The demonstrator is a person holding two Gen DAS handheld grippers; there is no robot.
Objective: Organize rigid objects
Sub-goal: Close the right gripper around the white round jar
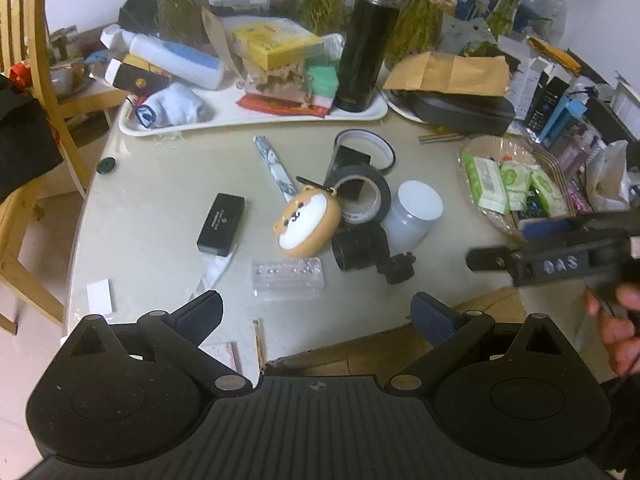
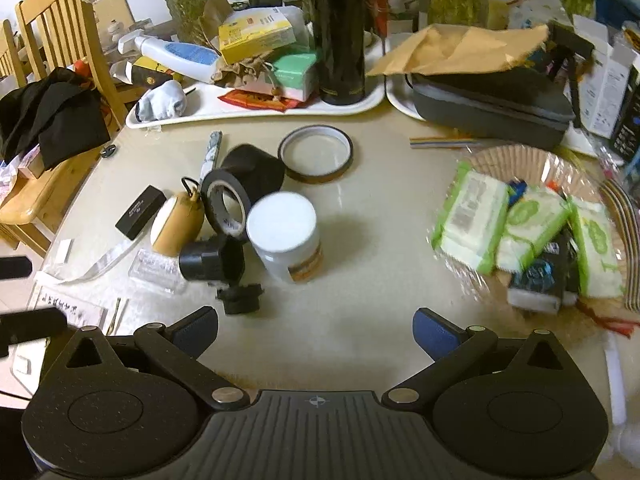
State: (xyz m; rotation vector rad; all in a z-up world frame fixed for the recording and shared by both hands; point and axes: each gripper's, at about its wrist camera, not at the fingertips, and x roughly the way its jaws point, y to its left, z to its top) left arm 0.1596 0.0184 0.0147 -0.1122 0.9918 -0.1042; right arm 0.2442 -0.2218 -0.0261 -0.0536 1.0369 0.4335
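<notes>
Cataloguing a cluttered beige tabletop (image 1: 168, 208): at its centre lies a tight cluster of rigid items. A white-lidded plastic jar (image 2: 286, 236) stands upright; leaning against its left side is a roll of black tape (image 2: 225, 206), with a larger black roll (image 2: 256, 168) on its side just behind. A thin brown tape ring (image 2: 316, 154) lies flat, beyond the jar. A dog-faced tan case (image 1: 308, 220) rests left of the black tape, touching it; a black cylindrical part (image 1: 360, 246) and a small black clamp piece (image 1: 398, 268) lie in front of the jar. A clear blister tray (image 1: 287, 278) sits in front of the case, and a black rectangular box (image 1: 221, 224) lies apart to the left. At the back, a white tray (image 1: 248, 114) holds a tall black thermos (image 1: 370, 38), a yellow box (image 1: 276, 44) and a white bottle (image 1: 176, 58). At right, a wicker basket (image 2: 516, 164) holds green-and-white wipe packets (image 2: 472, 220). Left gripper (image 1: 316, 314): jaws spread, holding nothing, above the near tabletop edge. Right gripper (image 2: 314, 330): jaws spread, empty, near the jar; in the left view a hand (image 1: 618, 328) carries it.
</notes>
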